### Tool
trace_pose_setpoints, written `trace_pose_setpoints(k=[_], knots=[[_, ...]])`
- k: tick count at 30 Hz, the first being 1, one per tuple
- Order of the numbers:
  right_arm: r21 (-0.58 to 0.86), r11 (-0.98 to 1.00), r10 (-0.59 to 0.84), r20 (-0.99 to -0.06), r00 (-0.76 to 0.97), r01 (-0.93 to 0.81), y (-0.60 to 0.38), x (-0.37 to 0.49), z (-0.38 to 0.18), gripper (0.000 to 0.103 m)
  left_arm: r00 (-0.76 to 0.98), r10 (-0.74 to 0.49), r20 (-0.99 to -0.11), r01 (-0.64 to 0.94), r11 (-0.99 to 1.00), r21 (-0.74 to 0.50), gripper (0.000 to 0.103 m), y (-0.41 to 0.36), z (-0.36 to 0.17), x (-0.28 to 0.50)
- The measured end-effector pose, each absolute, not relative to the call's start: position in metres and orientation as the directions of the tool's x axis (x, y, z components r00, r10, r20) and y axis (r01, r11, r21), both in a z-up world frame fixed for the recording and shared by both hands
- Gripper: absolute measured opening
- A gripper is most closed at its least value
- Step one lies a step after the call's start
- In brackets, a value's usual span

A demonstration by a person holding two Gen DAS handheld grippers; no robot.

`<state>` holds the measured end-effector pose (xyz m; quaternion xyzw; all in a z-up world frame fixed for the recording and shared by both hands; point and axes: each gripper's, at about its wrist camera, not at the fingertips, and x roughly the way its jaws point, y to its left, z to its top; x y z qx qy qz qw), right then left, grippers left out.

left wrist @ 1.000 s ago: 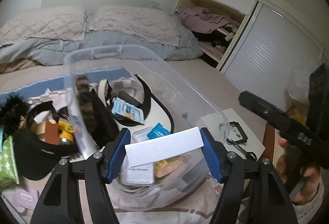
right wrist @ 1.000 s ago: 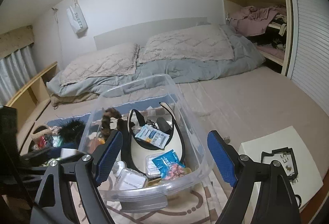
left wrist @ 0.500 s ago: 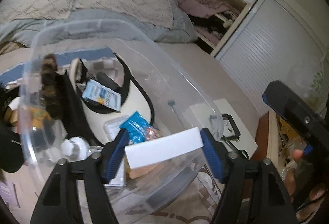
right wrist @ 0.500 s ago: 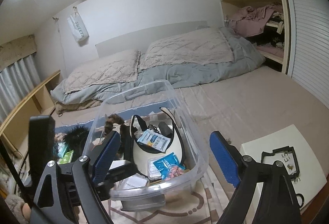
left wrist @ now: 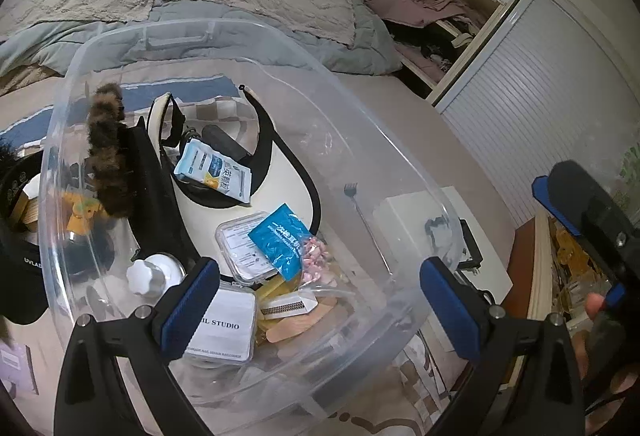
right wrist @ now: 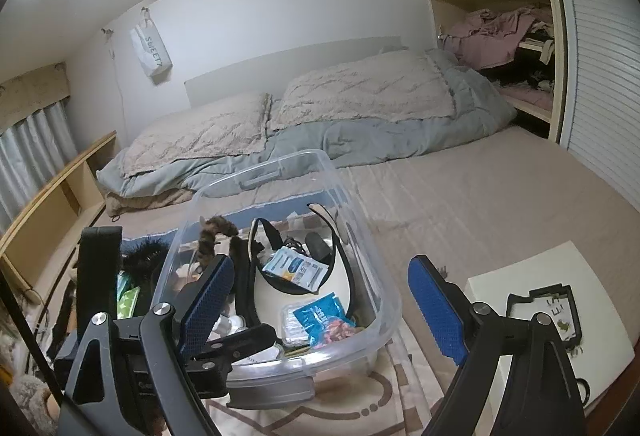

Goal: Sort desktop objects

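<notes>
Item, drop-off step: left gripper [left wrist: 320, 300] is hanging over the clear plastic bin [left wrist: 384, 139] with jaws just spread wide and nothing between them, the white card box [left wrist: 222, 328] lying on the bin floor beneath. Right gripper [right wrist: 320, 300] is waiting near the bin's front, jaws apart and empty. Next move, by judgement: lifting clear and reaching for the loose clutter [left wrist: 24, 203] beyond the bin's left wall.

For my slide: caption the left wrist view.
Open left gripper above a clear bin of sorted odds and ends.
</notes>
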<state>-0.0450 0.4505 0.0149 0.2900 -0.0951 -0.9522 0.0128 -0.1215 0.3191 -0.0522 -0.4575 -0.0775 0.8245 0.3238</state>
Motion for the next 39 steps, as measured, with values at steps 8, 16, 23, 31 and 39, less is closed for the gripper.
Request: trace_pose_setpoints(k=[8, 16, 23, 31, 39], knots=[[0.189, -0.982, -0.080, -0.542, -0.837, -0.028, 0.447, -0.045, 0.017, 0.089, -0.387, 0.611, -0.691, -0.495, -0.769, -0.404, 0.101, 0.318, -0.042, -0.113], [0.206, -0.977, -0.073, -0.525, -0.848, -0.044, 0.449, -0.041, 0.021, 0.089, -0.418, 0.614, -0.669, -0.523, -0.765, -0.375, 0.101, 0.308, -0.026, -0.101], [0.214, -0.975, -0.068, -0.518, -0.853, -0.053, 0.449, -0.036, 0.025, 0.089, -0.470, 0.601, -0.646, -0.529, -0.778, -0.339, 0.101, 0.292, -0.009, -0.091], [0.155, -0.987, -0.044, -0.498, -0.866, -0.039, 0.435, -0.029, 0.032, 0.089, -0.542, 0.563, -0.624, -0.525, -0.807, -0.272, 0.101, 0.270, 0.010, -0.083], [0.114, -0.993, -0.035, -0.476, -0.879, -0.022, 0.417, -0.021, 0.040, 0.097, -0.616, 0.526, -0.587, -0.500, -0.836, -0.225, 0.102, 0.239, 0.029, -0.074]])
